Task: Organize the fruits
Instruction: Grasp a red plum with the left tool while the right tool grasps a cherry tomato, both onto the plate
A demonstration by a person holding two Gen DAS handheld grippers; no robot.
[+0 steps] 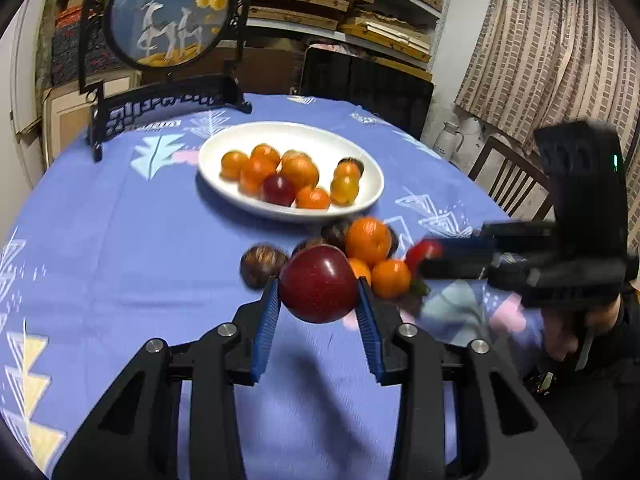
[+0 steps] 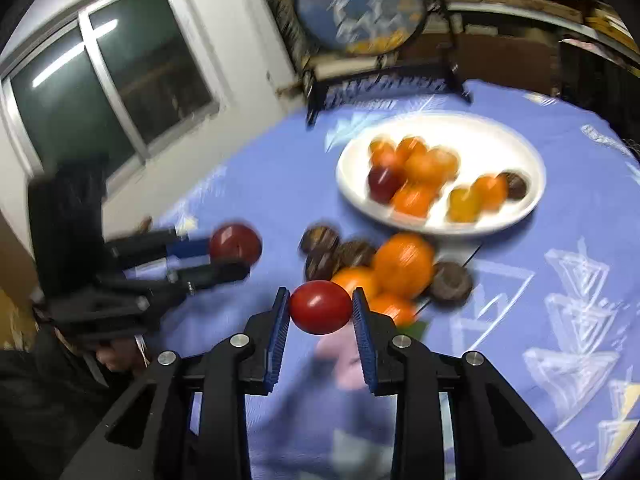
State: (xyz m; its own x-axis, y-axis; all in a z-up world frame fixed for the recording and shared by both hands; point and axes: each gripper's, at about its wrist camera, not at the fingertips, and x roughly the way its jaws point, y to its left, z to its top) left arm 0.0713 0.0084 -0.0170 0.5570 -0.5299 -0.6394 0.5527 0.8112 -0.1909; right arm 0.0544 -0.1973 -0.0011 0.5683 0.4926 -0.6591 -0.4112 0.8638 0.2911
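My left gripper (image 1: 319, 298) is shut on a dark red plum (image 1: 318, 285) and holds it above the blue tablecloth. My right gripper (image 2: 321, 307) is shut on a small red tomato (image 2: 320, 306); it also shows in the left wrist view (image 1: 424, 254). A white oval plate (image 1: 360, 152) further back holds several oranges and a plum. Between grippers and plate lies a loose pile: a big orange (image 1: 368, 240), smaller oranges (image 1: 391, 278) and brown passion fruits (image 1: 262, 265). The pile shows in the right wrist view, with the big orange (image 2: 404, 264) and the plate (image 2: 516, 144).
A round blue picture on a black stand (image 1: 168, 12) stands at the table's far left edge. A black chair back (image 1: 364, 84) is behind the table, a wooden chair (image 1: 508, 176) at the right. Shelves of flat boxes line the back wall.
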